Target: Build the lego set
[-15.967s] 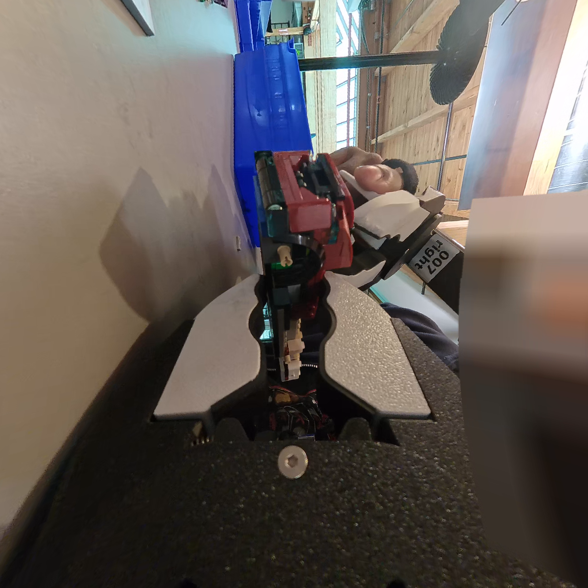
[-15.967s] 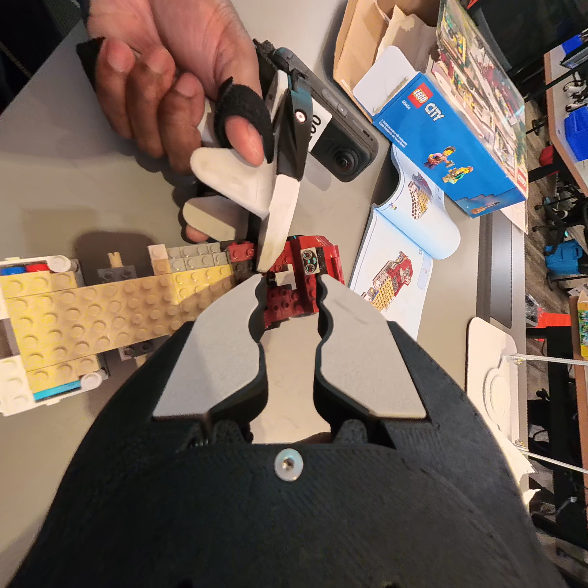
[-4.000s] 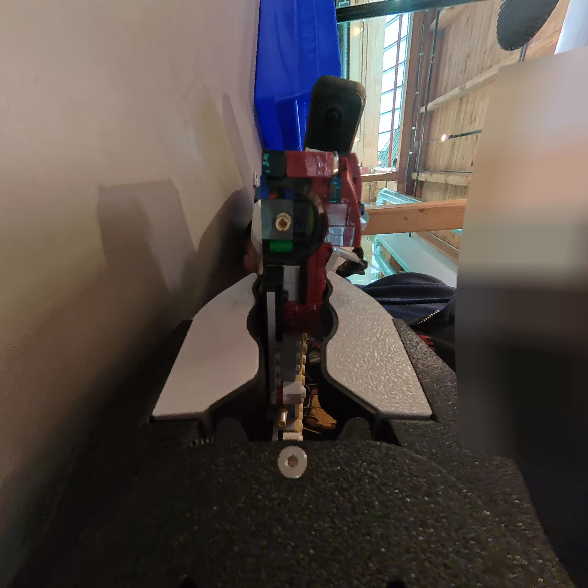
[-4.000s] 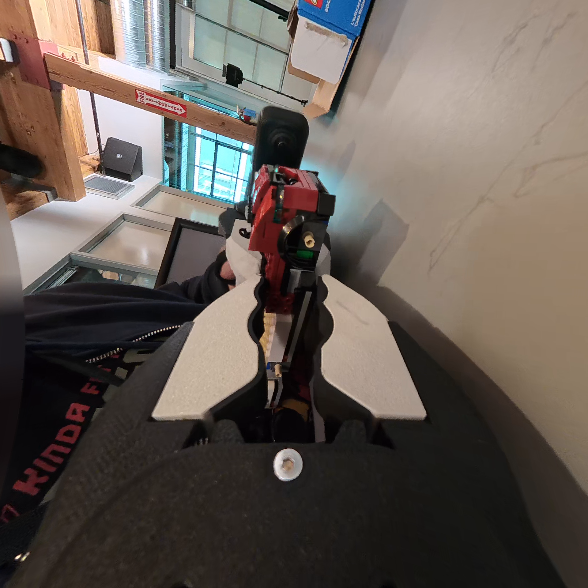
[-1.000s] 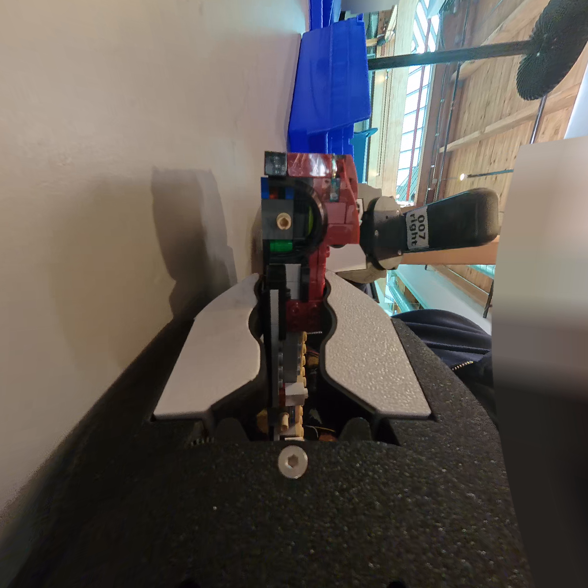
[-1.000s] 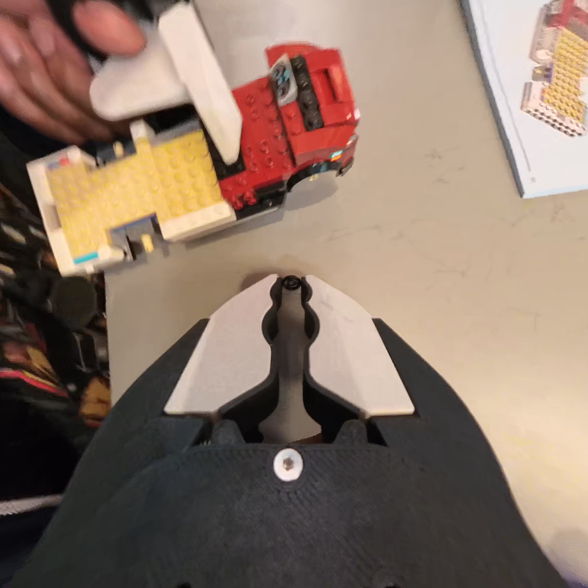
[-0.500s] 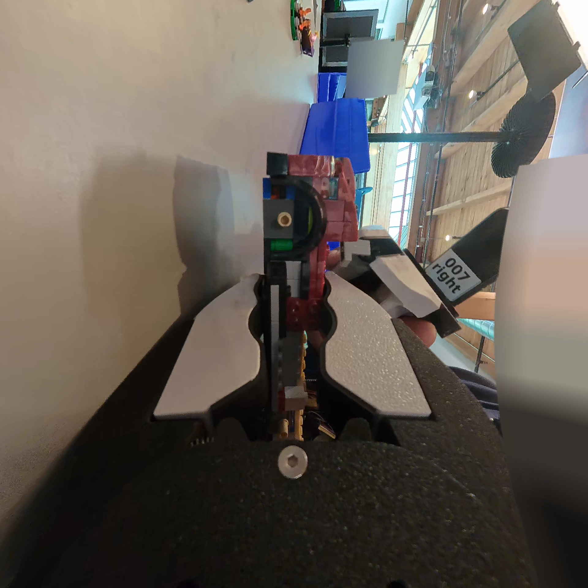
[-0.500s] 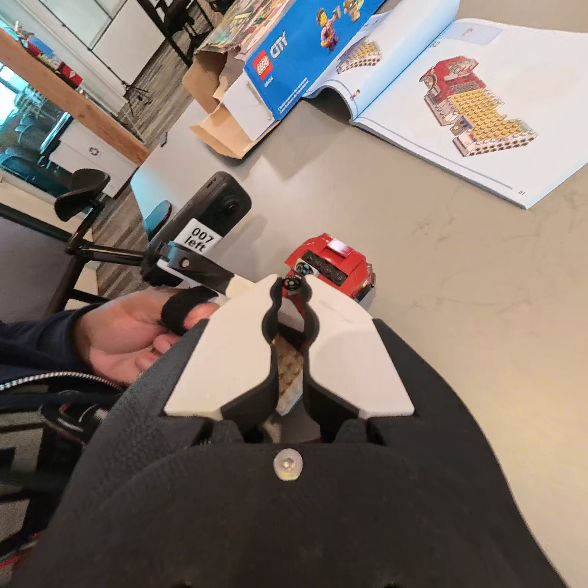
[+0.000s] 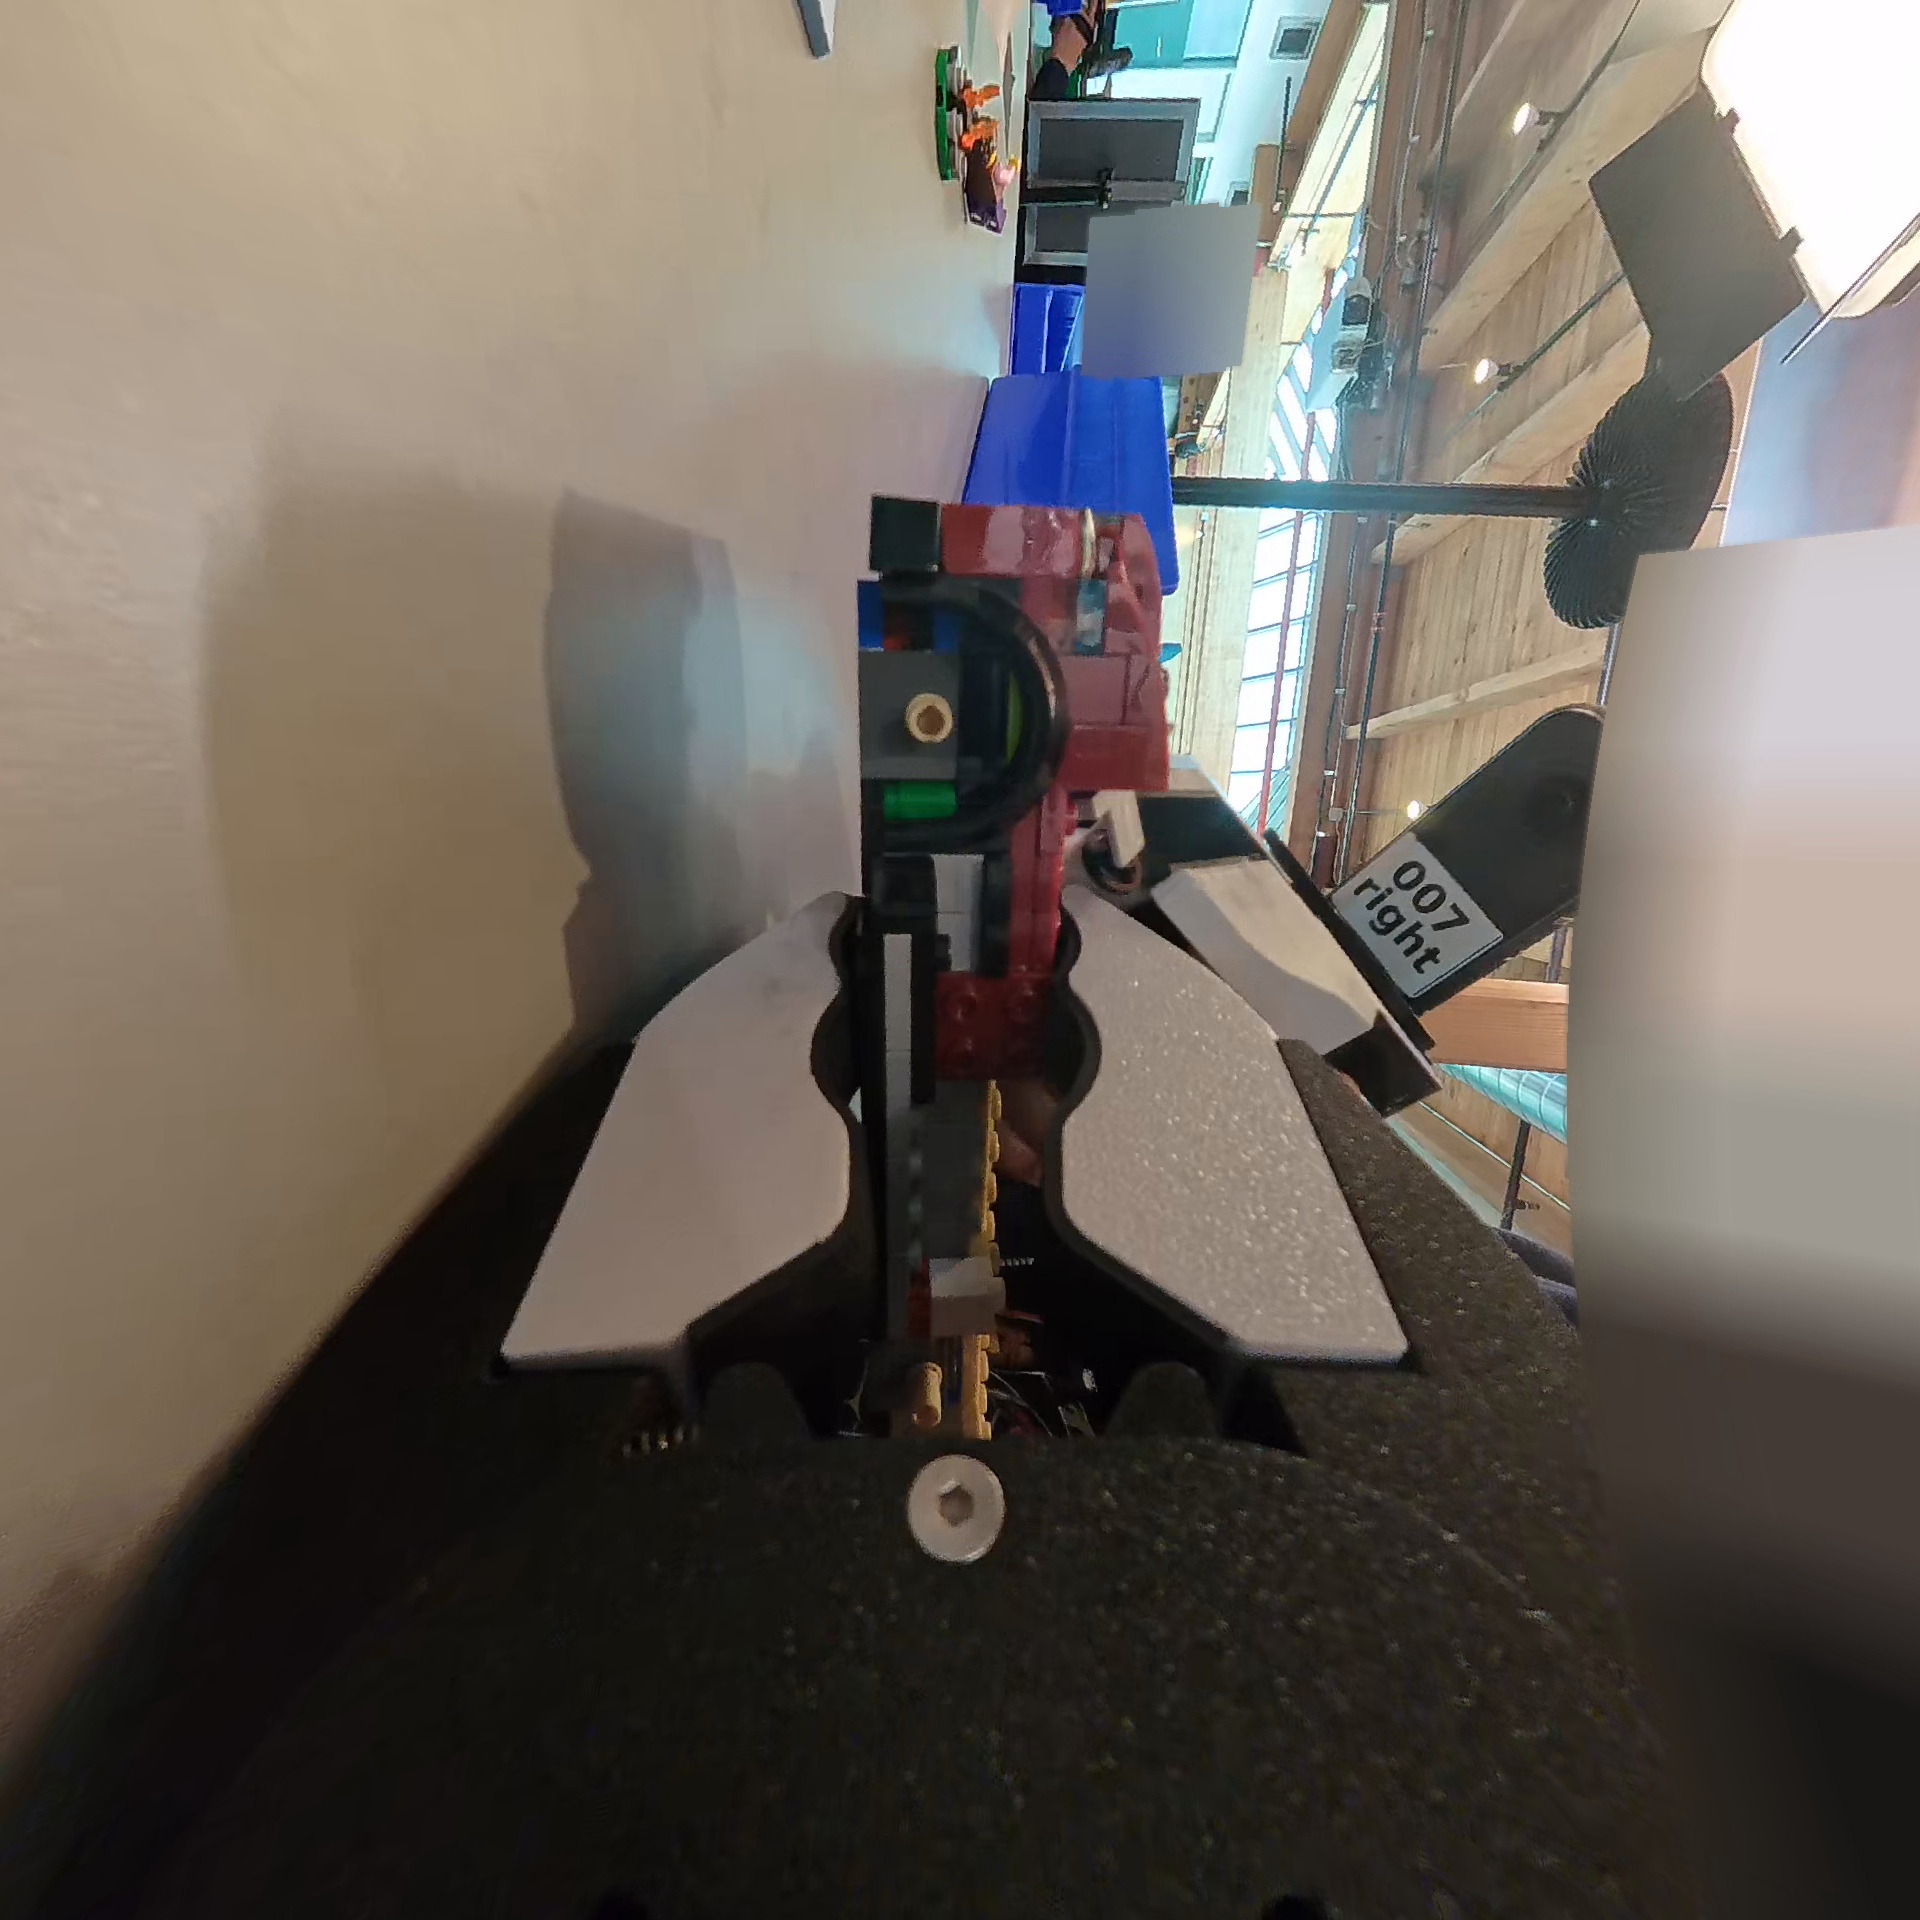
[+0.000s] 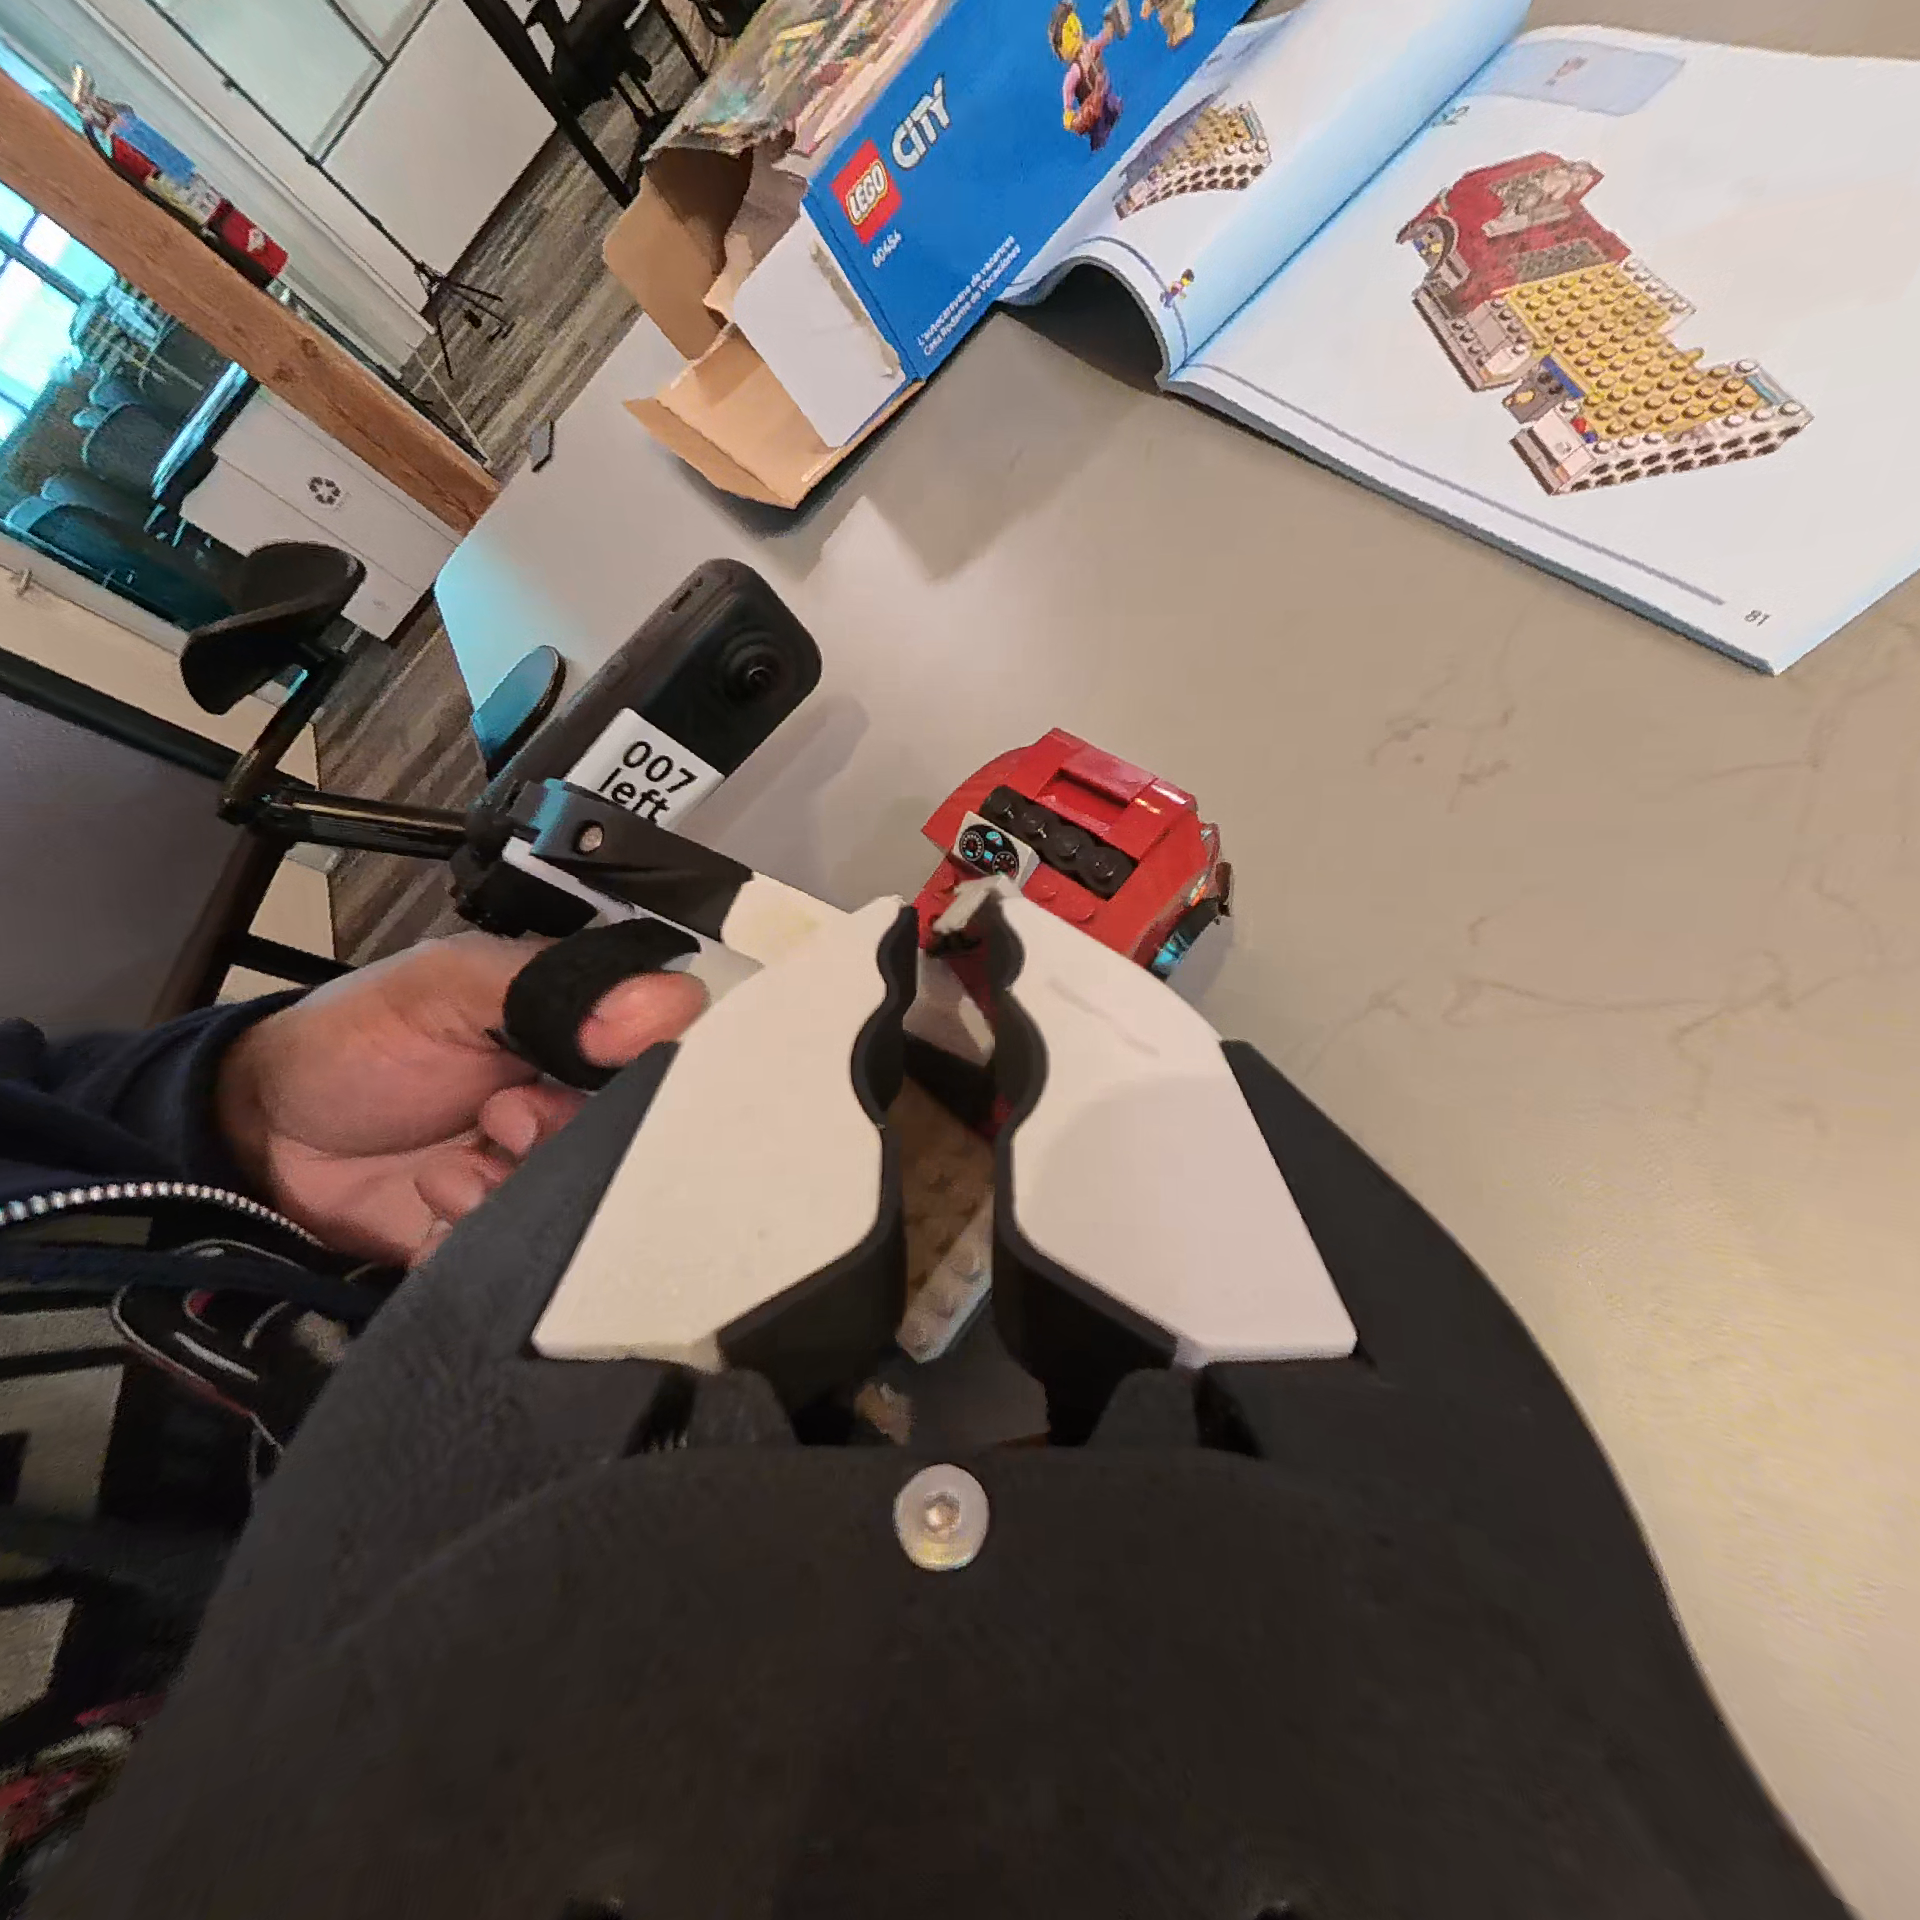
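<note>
A beige surface (image 10: 1455,831) carries, at twelve to two o'clock in the right wrist view, a blue printed toy box (image 10: 935,156) and an open instruction booklet (image 10: 1558,312) picturing a red and yellow brick model; both grippers wear white printed stickers. The brick truck (image 10: 1081,831), with red cab, black studs, dial tile and tan bed, sits on that surface at centre. The left gripper (image 9: 961,935) has its fingers (image 9: 727,1091) clamped on the truck's body, while the right gripper (image 10: 951,925), its fingers almost together, pinches a small white piece (image 10: 961,909) against the cab.
</note>
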